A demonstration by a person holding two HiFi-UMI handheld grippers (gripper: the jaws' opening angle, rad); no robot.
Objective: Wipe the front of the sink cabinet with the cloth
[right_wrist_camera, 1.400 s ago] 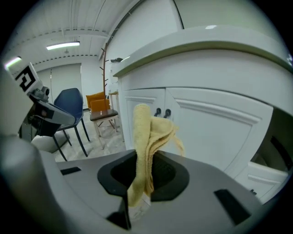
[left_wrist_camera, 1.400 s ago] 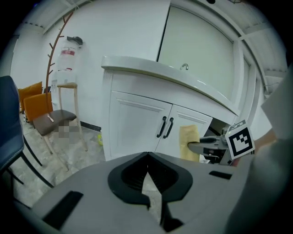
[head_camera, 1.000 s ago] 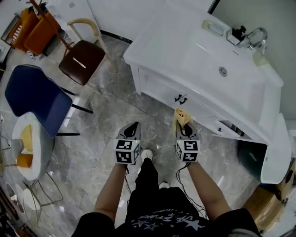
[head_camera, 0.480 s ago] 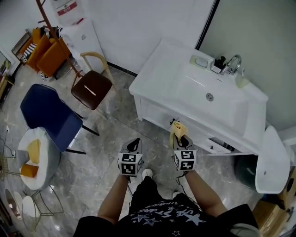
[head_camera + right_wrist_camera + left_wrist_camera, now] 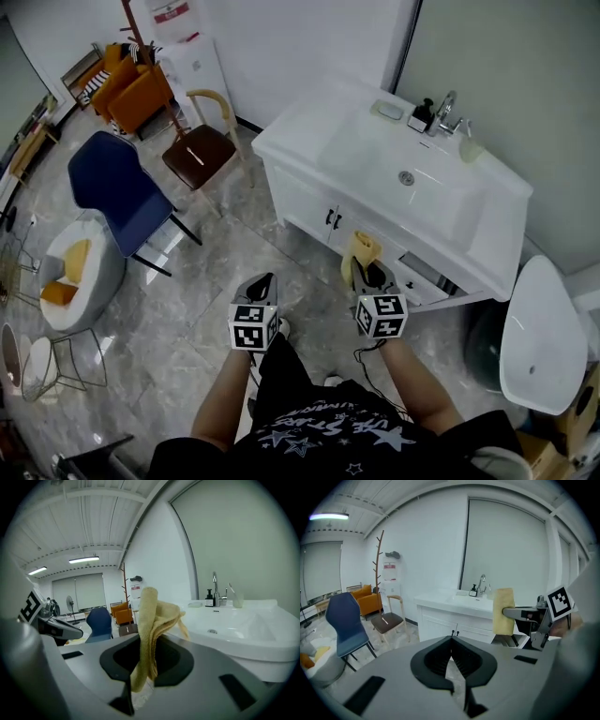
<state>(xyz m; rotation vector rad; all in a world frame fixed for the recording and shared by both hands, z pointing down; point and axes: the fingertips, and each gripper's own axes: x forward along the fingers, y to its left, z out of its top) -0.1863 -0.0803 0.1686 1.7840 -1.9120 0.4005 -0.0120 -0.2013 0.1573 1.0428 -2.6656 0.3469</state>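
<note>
Yellow cloth point(image 5: 361, 248) pinched in the right claw point(image 5: 371, 269) — left claw point(image 5: 265, 281) closed, empty — near the sink cabinet point(image 5: 309, 202).

Both bare forearms point(image 5: 223, 392) reach forward from the body, side by side and a little apart. The left gripper point(image 5: 266, 279) points ahead with its jaws closed together and nothing between them. The right gripper point(image 5: 371, 272), level with it, has its jaws clamped on a yellow cloth point(image 5: 361, 248) that stands up from the tips.

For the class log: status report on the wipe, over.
Right hand-held gripper shut on yellow cloth. Left hand-held gripper shut, empty. Cloth off cabinet front; nothing between.
</note>
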